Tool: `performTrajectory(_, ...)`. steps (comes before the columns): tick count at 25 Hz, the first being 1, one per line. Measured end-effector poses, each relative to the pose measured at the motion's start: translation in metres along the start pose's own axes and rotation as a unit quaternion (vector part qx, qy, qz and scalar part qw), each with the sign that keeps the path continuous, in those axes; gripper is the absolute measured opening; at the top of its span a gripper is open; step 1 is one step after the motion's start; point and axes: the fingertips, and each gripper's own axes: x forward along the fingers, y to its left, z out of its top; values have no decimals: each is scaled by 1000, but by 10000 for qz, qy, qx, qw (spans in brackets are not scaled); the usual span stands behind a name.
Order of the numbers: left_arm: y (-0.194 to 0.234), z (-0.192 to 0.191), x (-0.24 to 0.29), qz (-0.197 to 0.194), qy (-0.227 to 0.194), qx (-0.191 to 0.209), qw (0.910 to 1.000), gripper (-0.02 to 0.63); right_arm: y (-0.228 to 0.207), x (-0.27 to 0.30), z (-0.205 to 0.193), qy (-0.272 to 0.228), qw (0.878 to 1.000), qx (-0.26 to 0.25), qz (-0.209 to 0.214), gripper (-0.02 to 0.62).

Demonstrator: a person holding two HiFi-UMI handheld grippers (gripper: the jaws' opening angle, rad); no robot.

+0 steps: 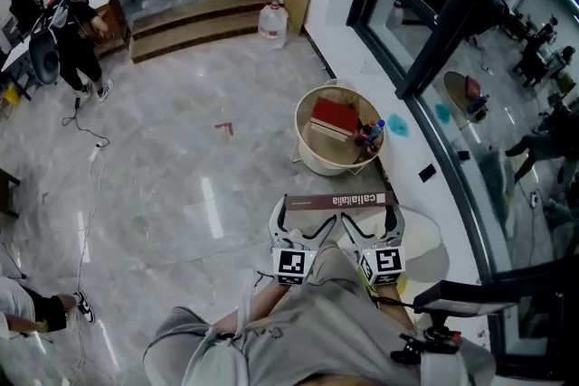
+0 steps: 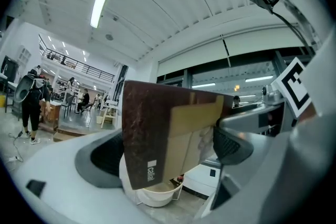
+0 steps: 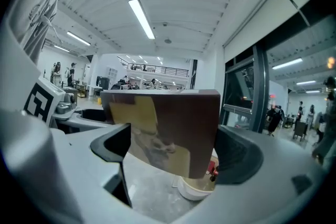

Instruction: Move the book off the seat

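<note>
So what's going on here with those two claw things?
A person has a gripper in each hand and is carrying a brown book with both at once. The left gripper and the right gripper are each clamped on it, holding it up in the air. Just ahead on the floor stands a round tub with a red book inside.

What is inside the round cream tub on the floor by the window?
A red hardcover book lies in the round cream tub, with a small blue-and-red object beside it, too small to identify. Whatever lies beneath the book is covered.
</note>
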Motion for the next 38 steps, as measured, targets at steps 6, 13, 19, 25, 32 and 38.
performTrajectory(6,52,7,58,208,59,525,9984,546,-13,85,0,-294,9986,170,416,491)
performTrajectory(13,100,13,107,533,498,1131,9909,546,-26,164,17,-877,9917,312,885,491)
performTrajectory(19,117,45,157,855,317,1341,9868,548,-52,212,34,-1287,9842,556,1079,491)
performTrajectory(25,111,55,187,464,313,1784,9824,546,-73,215,28,-1204,9867,780,763,491)
performTrajectory(32,91,32,234,-411,526,1518,9862,546,-113,205,21,-1088,9909,782,-118,491)
performTrajectory(38,80,17,281,-1072,714,1326,9828,546,-151,222,1,-718,9895,1007,-744,491)
